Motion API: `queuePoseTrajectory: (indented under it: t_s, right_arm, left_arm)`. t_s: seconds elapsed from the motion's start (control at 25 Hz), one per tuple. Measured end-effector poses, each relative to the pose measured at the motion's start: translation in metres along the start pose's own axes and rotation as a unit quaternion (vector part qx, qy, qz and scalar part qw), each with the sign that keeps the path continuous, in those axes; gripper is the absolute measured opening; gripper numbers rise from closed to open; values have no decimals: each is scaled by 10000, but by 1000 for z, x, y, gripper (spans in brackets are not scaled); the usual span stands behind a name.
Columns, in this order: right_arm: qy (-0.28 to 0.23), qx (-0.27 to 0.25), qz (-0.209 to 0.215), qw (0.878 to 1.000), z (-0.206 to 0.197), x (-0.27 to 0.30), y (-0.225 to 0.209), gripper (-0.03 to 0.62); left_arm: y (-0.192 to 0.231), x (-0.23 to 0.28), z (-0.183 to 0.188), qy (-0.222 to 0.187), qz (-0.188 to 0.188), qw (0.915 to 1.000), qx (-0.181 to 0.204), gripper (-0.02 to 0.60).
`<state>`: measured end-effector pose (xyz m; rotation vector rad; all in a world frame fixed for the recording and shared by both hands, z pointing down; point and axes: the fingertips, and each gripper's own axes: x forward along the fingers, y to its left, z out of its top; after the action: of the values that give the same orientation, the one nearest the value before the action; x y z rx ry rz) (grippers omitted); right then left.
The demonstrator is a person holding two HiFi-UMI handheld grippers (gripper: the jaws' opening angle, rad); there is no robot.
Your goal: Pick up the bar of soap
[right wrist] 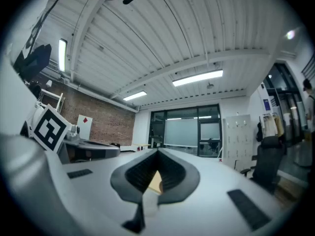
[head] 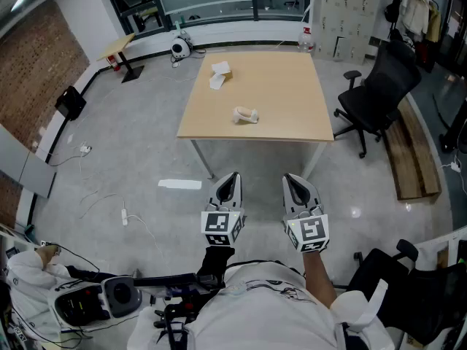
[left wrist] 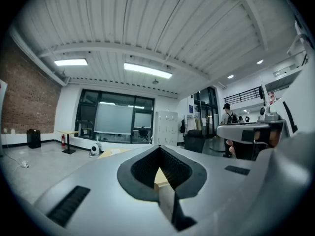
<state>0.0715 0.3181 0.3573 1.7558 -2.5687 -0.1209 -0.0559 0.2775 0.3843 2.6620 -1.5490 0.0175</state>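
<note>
Ahead of both grippers, well apart from them, stands a wooden table [head: 292,100], and on its near half lies a small pale object [head: 246,115] which is probably the bar of soap; it is too small to say this for sure. A second white object [head: 221,74] lies farther back on the same table, toward the left. The left gripper [head: 229,185] and the right gripper [head: 298,187] are held level, side by side, low before the person, over the floor and short of the table edge. Each has its jaws brought together with nothing held; through the gap behind the tips only a piece of the tabletop shows. The bar of soap lies forward and a little right of the left gripper, and forward and clearly left of the right gripper, so the left one seems nearer. Its long axis appears to run sideways, across the pointing direction of the jaws. The coming move therefore likely needs a long reach forward and jaws opened first.
</note>
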Motion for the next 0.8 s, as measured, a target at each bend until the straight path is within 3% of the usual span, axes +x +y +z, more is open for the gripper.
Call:
queuePoseTrajectory:
  t_s: [0.8]
  right_arm:
    - [101,193,242,9995,-23,-9,-5,3]
  left_arm:
    - [-3,0,-29,233,271,9993,-69,5]
